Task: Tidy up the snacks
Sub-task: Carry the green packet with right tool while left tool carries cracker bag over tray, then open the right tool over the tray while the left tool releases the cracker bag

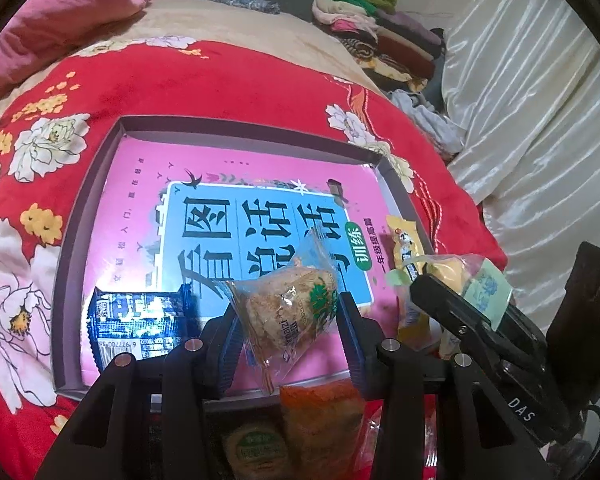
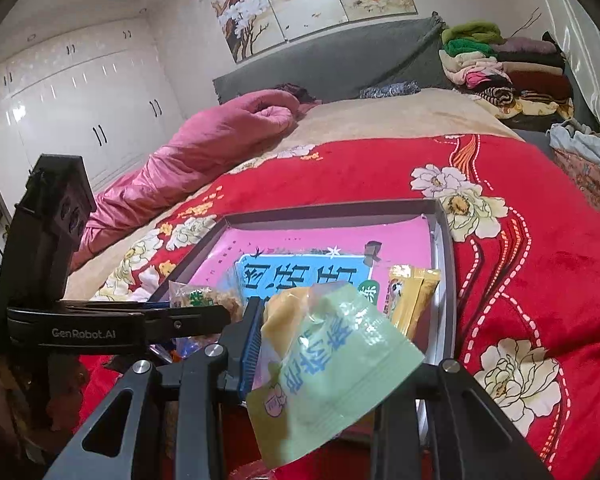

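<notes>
My left gripper [image 1: 288,312] is shut on a clear-wrapped crumbly cake [image 1: 284,308], held just above the near part of a grey box tray [image 1: 66,264]. A pink book [image 1: 132,216] lines the tray. A blue packet [image 1: 136,320] lies in the tray's near left corner, and a yellow packet [image 1: 404,244] lies by its right wall. My right gripper [image 2: 320,340] is shut on a pale green and yellow packet [image 2: 332,372], which hides its right finger. That packet hangs over the tray's near right corner, next to the yellow packet [image 2: 410,296]. The left gripper [image 2: 196,316] with its cake [image 2: 204,300] shows to the left.
The tray rests on a red flowered blanket [image 1: 220,84] on a bed. An orange packet [image 1: 320,412] and a round green-labelled snack [image 1: 256,448] lie below the tray's near edge. A pink quilt [image 2: 204,148] is bunched at the far left, and folded clothes [image 2: 512,68] are stacked at the far right.
</notes>
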Tool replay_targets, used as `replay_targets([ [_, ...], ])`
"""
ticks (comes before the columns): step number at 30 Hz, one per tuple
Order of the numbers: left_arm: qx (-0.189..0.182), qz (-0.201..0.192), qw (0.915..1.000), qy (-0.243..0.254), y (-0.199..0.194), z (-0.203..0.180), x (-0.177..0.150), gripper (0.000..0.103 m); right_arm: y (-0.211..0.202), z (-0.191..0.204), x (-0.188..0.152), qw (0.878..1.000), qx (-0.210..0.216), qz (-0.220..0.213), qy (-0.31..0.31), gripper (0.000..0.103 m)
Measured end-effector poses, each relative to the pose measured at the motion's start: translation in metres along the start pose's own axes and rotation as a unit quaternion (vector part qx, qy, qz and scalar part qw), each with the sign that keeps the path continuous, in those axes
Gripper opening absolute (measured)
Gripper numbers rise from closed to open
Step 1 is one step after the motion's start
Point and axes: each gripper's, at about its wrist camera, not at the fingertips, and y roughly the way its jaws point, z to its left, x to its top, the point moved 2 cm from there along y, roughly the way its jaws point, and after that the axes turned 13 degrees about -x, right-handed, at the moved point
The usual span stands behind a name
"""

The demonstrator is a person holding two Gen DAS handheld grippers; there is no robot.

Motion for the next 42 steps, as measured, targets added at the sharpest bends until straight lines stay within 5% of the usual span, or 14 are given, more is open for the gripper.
replay_targets([
  [16, 0.002, 0.023, 0.9997, 0.0, 0.013, 0.004, -0.004, 0.046, 0.026, 0.013, -0.019, 0.997, -0.004, 0.071, -0.041, 0.034],
  [42, -0.001, 0.04, 0.9992, 0.001, 0.02, 0.003, -0.008, 0.046, 0.022, 0.01, -0.016, 0.997, -0.015, 0.06, -0.046, 0.037],
])
